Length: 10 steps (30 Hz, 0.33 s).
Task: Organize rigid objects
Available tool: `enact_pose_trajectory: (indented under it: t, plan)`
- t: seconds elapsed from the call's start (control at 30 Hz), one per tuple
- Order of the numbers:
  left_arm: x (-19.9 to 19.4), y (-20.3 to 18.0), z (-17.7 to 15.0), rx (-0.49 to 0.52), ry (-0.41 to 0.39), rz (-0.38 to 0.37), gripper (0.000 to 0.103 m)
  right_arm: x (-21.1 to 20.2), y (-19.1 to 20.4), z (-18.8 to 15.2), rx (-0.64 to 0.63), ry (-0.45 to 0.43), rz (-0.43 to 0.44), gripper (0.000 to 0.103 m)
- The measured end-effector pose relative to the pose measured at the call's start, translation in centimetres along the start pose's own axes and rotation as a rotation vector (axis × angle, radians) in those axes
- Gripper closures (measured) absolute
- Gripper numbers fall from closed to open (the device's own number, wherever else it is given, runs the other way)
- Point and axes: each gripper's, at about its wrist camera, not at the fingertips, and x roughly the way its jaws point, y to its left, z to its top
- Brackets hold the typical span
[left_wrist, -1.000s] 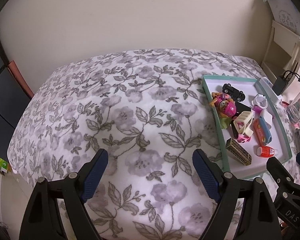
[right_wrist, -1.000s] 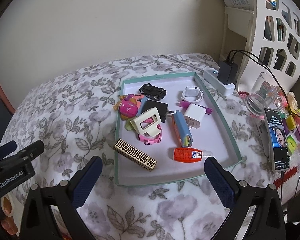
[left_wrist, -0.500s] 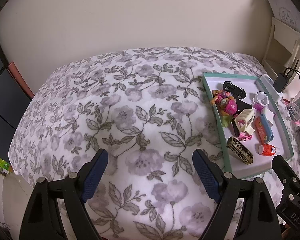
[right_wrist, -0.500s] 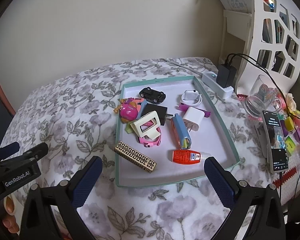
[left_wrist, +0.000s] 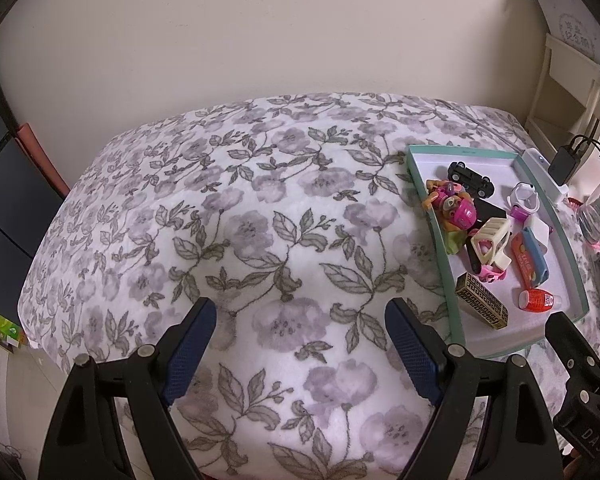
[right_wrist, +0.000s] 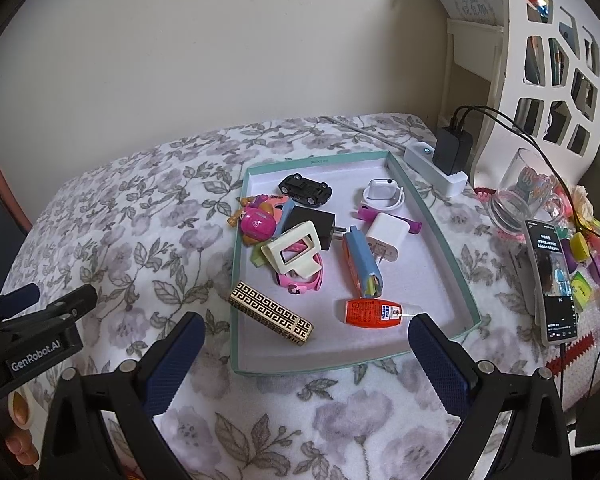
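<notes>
A teal-rimmed tray [right_wrist: 456, 272] lies on the floral cloth and holds several small items: a gold patterned box [right_wrist: 271, 314], an orange glue bottle [right_wrist: 374, 312], a black toy car [right_wrist: 305, 189], a pink toy figure [right_wrist: 257, 222], a white charger [right_wrist: 386, 236] and a cream clip [right_wrist: 294, 252]. The tray also shows at the right of the left wrist view [left_wrist: 440, 240]. My right gripper [right_wrist: 306, 340] is open and empty above the tray's near edge. My left gripper [left_wrist: 300, 328] is open and empty over bare cloth left of the tray.
Right of the tray stand a glass [right_wrist: 520, 196], a phone [right_wrist: 552, 280], a white power strip with a black adapter [right_wrist: 440, 156] and coloured clutter. A white cut-out shelf [right_wrist: 548, 64] stands at the back right. The wall runs behind the table.
Both grippers have drawn back and up a little, so the tray looks smaller and farther away. Nothing in the tray has moved.
</notes>
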Motion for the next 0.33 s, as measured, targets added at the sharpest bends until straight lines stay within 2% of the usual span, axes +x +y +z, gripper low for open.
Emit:
enact_pose_trajectory:
  t: [0.33]
  plan:
    - [-0.37,0.07,-0.11,0.001,-0.023,-0.008,0.016,-0.01,-0.08,0.01,-0.003,0.000,0.000,0.000]
